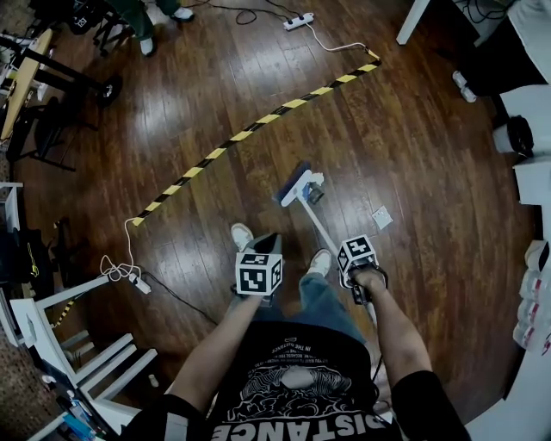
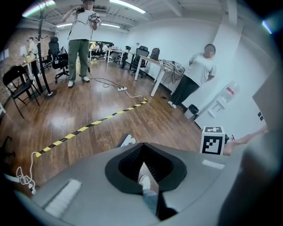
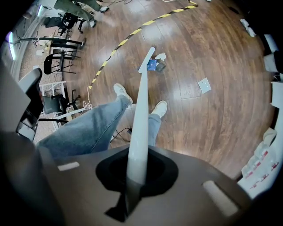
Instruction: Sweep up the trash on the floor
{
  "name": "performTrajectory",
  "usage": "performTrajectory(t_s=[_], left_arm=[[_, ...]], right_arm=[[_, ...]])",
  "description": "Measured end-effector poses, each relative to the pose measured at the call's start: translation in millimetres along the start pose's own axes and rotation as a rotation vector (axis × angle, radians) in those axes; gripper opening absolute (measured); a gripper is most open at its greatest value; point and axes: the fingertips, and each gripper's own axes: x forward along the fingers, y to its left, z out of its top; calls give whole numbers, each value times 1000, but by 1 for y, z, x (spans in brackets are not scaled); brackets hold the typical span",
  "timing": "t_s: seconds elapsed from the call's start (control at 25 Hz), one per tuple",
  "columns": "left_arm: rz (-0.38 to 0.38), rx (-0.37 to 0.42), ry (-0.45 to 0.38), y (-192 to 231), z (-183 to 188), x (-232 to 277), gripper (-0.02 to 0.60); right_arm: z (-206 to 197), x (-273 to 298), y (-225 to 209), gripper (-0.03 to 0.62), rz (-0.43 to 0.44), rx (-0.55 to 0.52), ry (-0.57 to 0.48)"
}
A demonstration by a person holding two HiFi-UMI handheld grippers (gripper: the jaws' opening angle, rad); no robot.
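White broom handle (image 3: pixel 141 110) clamped in right hand-held gripper (image 3: pixel 132 178); left hand-held gripper (image 2: pixel 146 170) closed (only its view tells).

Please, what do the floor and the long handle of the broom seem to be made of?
Floor: wood or wood-look laminate, dark brown and glossy. Plank seams and grain show, and there are bright reflections.
Broom handle: smooth, pale grey-white and fairly matte. It may be plastic or painted metal; the look leaves this open.

Dark wood floor (image 1: pixel 413 129), yellow-black floor strip (image 1: pixel 258 125), white walls (image 2: pixel 185 39), desks (image 2: pixel 161 66), ceiling lights (image 2: pixel 128 6)
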Motion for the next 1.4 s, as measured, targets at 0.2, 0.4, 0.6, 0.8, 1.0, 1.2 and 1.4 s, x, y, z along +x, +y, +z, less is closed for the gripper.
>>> performTrajectory(t_s=[0.2, 0.4, 0.6, 0.8, 1.0, 1.2, 1.4], left_arm=[[-11, 25, 7, -24, 0, 7, 6], [-14, 38, 12, -41, 1, 12, 6], [-11, 50, 11, -50, -1, 13, 6], [-14, 68, 14, -60, 3, 16, 6], [-41, 110, 24, -77, 7, 22, 6], [-110, 176, 53, -104, 2, 28, 6], [-194, 222, 85, -126, -3, 36, 6]], right_arm=[[-15, 0, -18, 9, 27, 30, -7], [-21, -3, -27, 9, 57, 46, -10], [-26, -2, -29, 8, 83, 36, -24], [-35, -6, -29, 8, 139, 46, -76], [-45, -11, -25, 9, 220, 103, -154], [-66, -18, -34, 9, 272, 201, -248], [-89, -28, -51, 9, 266, 329, -318]])
